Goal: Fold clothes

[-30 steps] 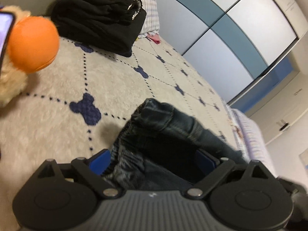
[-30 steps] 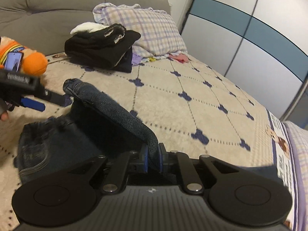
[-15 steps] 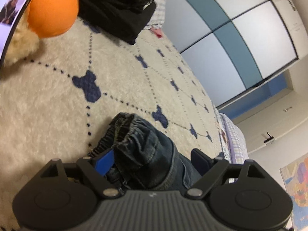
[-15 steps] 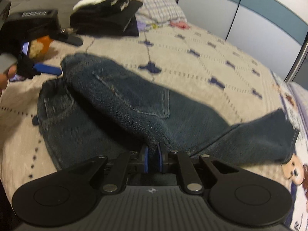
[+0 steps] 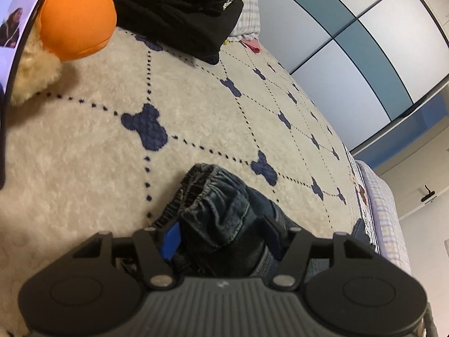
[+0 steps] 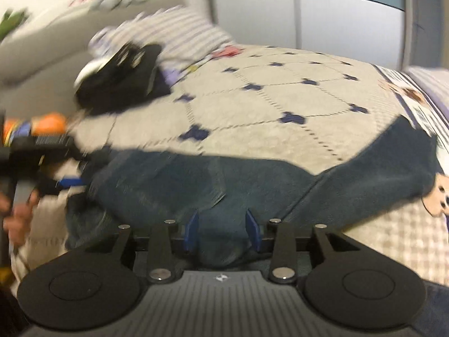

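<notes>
Dark blue jeans lie spread across the beige bed blanket, one leg reaching toward the right edge. Their gathered waistband bunches up between the blue pads of my left gripper. The jaws are closing and the denim fills the gap, touching both pads. My right gripper hovers low over the jeans' near edge. Its jaws are opening, and the denim lies between the parted pads without being pinched. In the blurred right wrist view, the left gripper and the person's hand show at the left.
A folded stack of black clothes sits at the head of the bed by a plaid pillow. An orange and tan plush toy and a lit phone are at the far left. Blue and white wardrobe doors stand beyond the bed.
The left jaws narrowed around the waistband bunch. The right gripper rolled and sank, its jaws parted off the denim fold, and the lifted jeans now lie flat.
</notes>
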{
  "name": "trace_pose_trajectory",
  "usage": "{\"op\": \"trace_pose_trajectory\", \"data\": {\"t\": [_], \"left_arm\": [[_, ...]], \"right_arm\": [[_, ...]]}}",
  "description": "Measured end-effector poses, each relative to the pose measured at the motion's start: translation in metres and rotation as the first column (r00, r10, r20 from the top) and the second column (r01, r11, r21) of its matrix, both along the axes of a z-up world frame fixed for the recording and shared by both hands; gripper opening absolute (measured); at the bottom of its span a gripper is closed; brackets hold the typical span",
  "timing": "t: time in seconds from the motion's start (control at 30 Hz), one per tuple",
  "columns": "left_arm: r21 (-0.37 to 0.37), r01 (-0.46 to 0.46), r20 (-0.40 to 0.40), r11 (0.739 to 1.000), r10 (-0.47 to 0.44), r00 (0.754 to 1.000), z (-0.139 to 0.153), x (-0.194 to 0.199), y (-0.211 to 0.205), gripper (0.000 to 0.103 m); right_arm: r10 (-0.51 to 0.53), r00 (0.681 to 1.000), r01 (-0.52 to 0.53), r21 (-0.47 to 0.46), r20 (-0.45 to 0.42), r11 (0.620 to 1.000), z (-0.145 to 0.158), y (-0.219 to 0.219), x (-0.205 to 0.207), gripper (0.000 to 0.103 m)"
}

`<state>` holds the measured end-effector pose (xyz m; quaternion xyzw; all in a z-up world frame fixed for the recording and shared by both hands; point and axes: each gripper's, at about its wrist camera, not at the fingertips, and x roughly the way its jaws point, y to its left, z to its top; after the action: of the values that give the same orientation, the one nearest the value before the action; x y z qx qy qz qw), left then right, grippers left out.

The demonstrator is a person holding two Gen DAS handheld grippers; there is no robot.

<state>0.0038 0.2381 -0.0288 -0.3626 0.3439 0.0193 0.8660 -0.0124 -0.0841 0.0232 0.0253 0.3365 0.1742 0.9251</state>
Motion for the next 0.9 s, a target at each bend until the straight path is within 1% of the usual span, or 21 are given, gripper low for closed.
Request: {"op": "trace_pose_trajectory", "data": {"t": [0.1, 0.13, 0.2, 0.23, 0.3, 0.47, 0.53, 0.67, 0.7, 0.77, 0.8, 0.9], "left_arm": [[0.008, -0.001, 0.002, 1.0, 0.001, 1.0, 0.001, -0.001, 0.001, 0.057], [0.008, -0.001, 0.002, 1.0, 0.001, 1.0, 0.001, -0.001, 0.001, 0.056], [0.009, -0.004, 0.003, 1.0, 0.004, 1.0, 0.002, -0.003, 0.001, 0.056], [0.011, -0.005, 0.004, 1.0, 0.005, 1.0, 0.002, -0.003, 0.0, 0.056], [0.024, -0.006, 0.008, 1.0, 0.006, 1.0, 0.005, -0.004, -0.002, 0.055], [0.06, -0.002, 0.014, 0.998, 0.001, 1.0, 0.009, -0.005, -0.008, 0.054], [0.065, -0.002, 0.016, 0.998, 0.001, 1.0, 0.01, -0.006, -0.009, 0.051], [0.058, -0.003, 0.024, 0.998, 0.002, 1.0, 0.012, -0.008, -0.008, 0.04], [0.053, -0.004, 0.025, 0.999, 0.002, 1.0, 0.012, -0.009, -0.008, 0.039], [0.042, -0.001, 0.027, 0.999, 0.0, 1.0, 0.013, -0.011, -0.007, 0.035], [0.036, 0.0, 0.028, 0.999, -0.001, 1.0, 0.014, -0.013, -0.007, 0.033], [0.02, 0.007, 0.035, 1.0, -0.008, 0.999, 0.018, -0.016, -0.005, 0.031]], "right_arm": [[-0.081, 0.996, 0.082, 0.07, -0.029, 0.994, -0.002, -0.013, 0.011, 0.044], [-0.108, 0.993, 0.111, 0.077, -0.041, 0.991, -0.004, -0.015, 0.015, 0.045], [-0.159, 0.985, 0.162, 0.052, -0.06, 0.985, -0.01, -0.016, 0.025, 0.045], [-0.184, 0.981, 0.186, 0.026, -0.06, 0.982, -0.012, -0.014, 0.03, 0.045], [-0.226, 0.973, 0.225, -0.025, -0.048, 0.974, -0.016, -0.013, 0.04, 0.045], [-0.301, 0.953, 0.297, -0.094, -0.038, 0.95, -0.029, -0.013, 0.054, 0.045], [-0.308, 0.95, 0.302, -0.098, -0.053, 0.948, -0.034, -0.016, 0.056, 0.045], [-0.325, 0.942, 0.318, -0.09, -0.08, 0.944, -0.042, -0.024, 0.058, 0.045], [-0.33, 0.94, 0.322, -0.087, -0.086, 0.943, -0.044, -0.025, 0.06, 0.043], [-0.344, 0.935, 0.337, -0.085, -0.09, 0.938, -0.046, -0.028, 0.06, 0.023], [-0.352, 0.931, 0.345, -0.079, -0.094, 0.935, -0.046, -0.03, 0.059, 0.011], [-0.38, 0.922, 0.38, -0.023, -0.074, 0.925, -0.038, -0.034, 0.05, 0.009]]}}
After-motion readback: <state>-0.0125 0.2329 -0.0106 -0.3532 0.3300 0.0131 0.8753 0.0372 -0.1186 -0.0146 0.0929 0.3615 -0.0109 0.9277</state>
